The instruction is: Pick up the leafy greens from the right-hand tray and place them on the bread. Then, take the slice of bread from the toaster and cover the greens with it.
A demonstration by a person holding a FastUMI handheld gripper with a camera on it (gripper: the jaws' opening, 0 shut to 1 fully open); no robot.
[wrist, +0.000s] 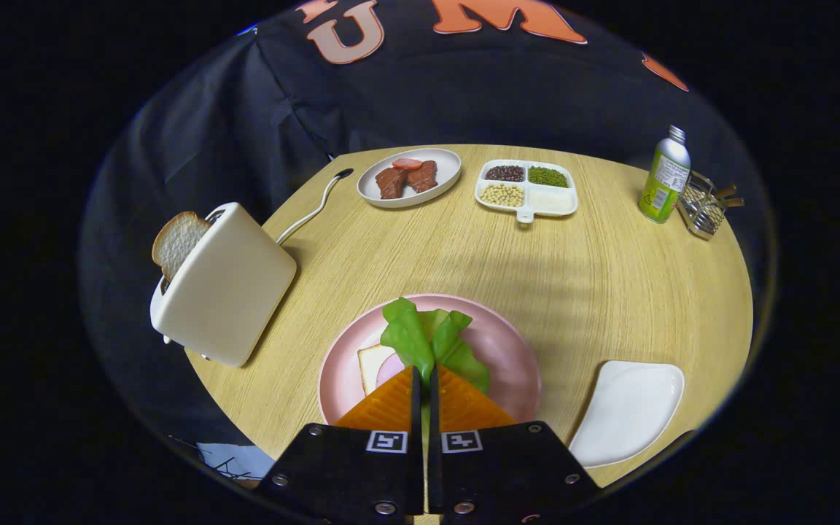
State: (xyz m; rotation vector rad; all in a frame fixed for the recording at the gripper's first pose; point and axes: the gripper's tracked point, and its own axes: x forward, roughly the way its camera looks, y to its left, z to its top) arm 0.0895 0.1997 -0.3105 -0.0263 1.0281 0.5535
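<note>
My gripper (425, 373) is shut on the leafy greens (431, 340), which stick out ahead of the fingertips and hang over the pink plate (511, 357). On that plate lies a slice of bread (372, 362) with a pink round slice on it, partly hidden by the fingers and the greens. To the left stands a cream toaster (227, 284), tilted in this view, with a slice of bread (177, 242) poking out of its slot. The white tray (628, 412) on the right, beside the fingers, has nothing on it.
At the table's far side sit a white plate (438, 186) with meat pieces and a red slice, and a divided white dish (529, 197) of beans. A green bottle (664, 175) and a wire holder (704, 208) stand at the far right. The toaster's cord (314, 208) runs back.
</note>
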